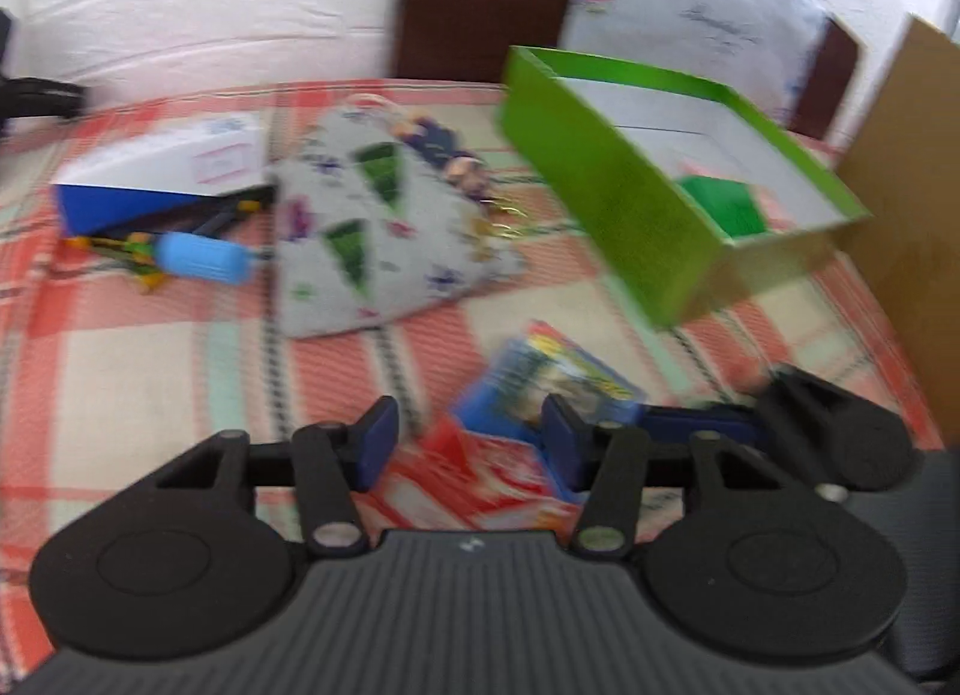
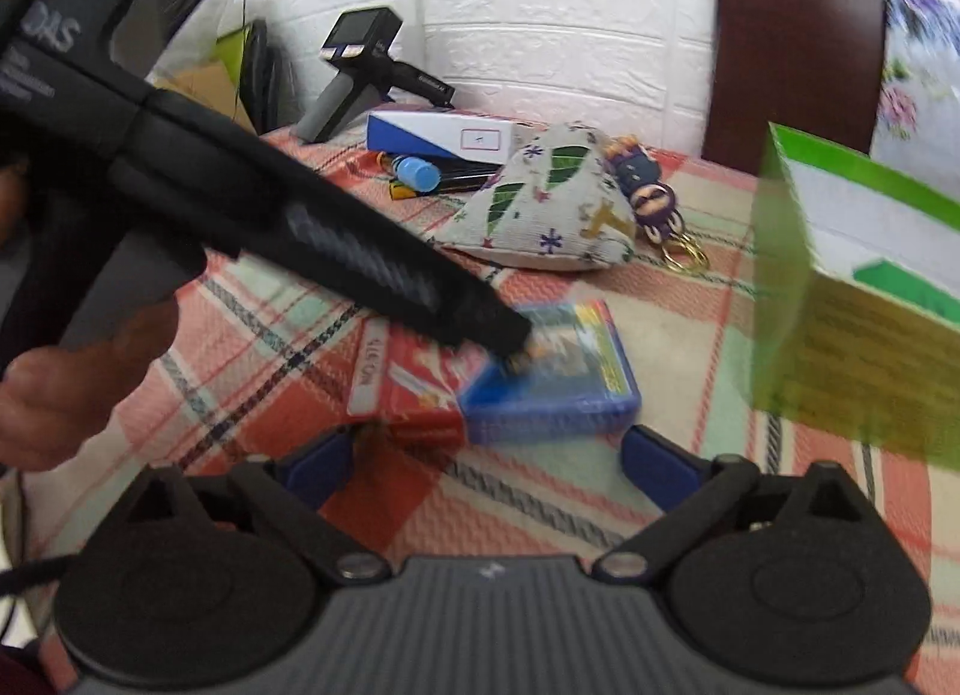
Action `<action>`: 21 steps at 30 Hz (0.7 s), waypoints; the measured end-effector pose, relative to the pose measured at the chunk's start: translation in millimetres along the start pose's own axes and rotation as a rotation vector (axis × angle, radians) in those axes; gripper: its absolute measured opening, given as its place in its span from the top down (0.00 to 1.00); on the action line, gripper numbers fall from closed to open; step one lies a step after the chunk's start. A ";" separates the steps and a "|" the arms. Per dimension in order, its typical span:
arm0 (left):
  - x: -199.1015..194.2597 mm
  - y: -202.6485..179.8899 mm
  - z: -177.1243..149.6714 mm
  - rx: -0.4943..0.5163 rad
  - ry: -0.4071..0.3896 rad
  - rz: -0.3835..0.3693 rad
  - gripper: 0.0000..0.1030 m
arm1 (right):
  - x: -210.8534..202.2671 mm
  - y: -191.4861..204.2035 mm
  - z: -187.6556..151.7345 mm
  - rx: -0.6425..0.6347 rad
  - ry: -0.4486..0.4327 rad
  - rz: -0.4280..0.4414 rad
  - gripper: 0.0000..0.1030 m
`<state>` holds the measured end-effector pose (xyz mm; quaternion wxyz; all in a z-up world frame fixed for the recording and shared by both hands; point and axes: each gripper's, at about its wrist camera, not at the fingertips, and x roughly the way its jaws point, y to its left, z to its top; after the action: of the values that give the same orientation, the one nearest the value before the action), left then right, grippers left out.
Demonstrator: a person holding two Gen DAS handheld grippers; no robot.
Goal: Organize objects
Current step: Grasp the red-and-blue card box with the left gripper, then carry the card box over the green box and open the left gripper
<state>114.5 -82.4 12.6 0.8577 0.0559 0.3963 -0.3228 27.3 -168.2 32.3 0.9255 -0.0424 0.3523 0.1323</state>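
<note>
a: white brick wall behind, plaid cloth (image 2: pixel 252 299) over the worktop. where are we?

b: left tongs (image 1: pixel 471 446) are down at the two card boxes, a red box (image 1: pixel 474 479) and a blue box (image 2: pixel 558 389) side by side. its pads sit part open with the boxes' near ends between them, not yet closed on either, as far as the blur allows.

a: and the right tongs (image 2: pixel 480 464)?

b: wide open, empty, hovering just short of the same boxes.

a: so the step is picking up a box?

b: i'd judge so. next the left needs to settle on one box and close across its narrow sides, then carry it to the green bin (image 1: pixel 672 191), which stands to the right and has a green block inside.

a: room?

b: pouch (image 2: pixel 540 209) and keychain (image 2: pixel 648 197) lie beyond, well apart. bin wall is near on the right; lift high to pass its rim.
</note>
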 end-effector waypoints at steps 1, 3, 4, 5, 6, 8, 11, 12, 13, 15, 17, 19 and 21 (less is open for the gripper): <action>-1.2 -2.9 -1.0 0.025 -0.016 0.028 0.47 | 2.6 3.2 1.7 -0.004 -0.006 0.000 0.05; -4.3 0.4 -0.8 0.008 -0.022 0.034 0.49 | 5.4 7.6 3.6 -0.003 -0.025 0.005 0.11; -7.9 3.5 0.3 -0.017 -0.027 0.038 0.50 | 5.4 10.8 4.4 -0.014 -0.032 0.008 0.14; -13.0 5.8 1.4 -0.034 -0.038 0.039 0.51 | 4.0 14.8 4.2 -0.030 -0.043 0.015 0.21; -18.3 8.2 3.3 -0.050 -0.045 0.008 0.62 | 2.0 18.7 3.5 -0.046 -0.056 0.014 0.23; -27.1 7.7 7.3 -0.085 -0.045 -0.041 0.61 | -5.3 22.5 2.7 -0.056 -0.109 -0.041 0.24; -30.9 -5.4 11.9 -0.059 -0.054 -0.017 0.61 | -15.1 10.7 10.4 -0.008 -0.155 -0.036 0.25; -31.1 -8.3 13.4 -0.066 -0.049 -0.025 0.61 | -16.6 5.5 12.3 0.016 -0.157 -0.042 0.27; -32.4 -12.6 15.0 -0.070 -0.051 -0.032 0.61 | -19.1 1.2 13.1 0.030 -0.166 -0.055 0.28; -39.1 -23.0 18.3 -0.056 -0.074 -0.035 0.61 | -26.5 -7.0 14.0 0.043 -0.183 -0.078 0.32; -47.9 -33.6 24.5 -0.038 -0.104 -0.042 0.61 | -37.4 -14.0 15.1 0.065 -0.220 -0.093 0.34; -56.8 -46.9 34.5 -0.005 -0.139 -0.045 0.61 | -51.1 -18.5 16.9 0.063 -0.272 -0.129 0.34; -59.8 -61.1 48.0 0.030 -0.170 -0.050 0.61 | -63.0 -24.8 19.6 0.054 -0.326 -0.173 0.34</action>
<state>80.3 -116.8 97.7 0.8788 0.0312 0.3187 -0.3538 1.5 -202.3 88.4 0.9791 -0.0255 0.1961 0.0477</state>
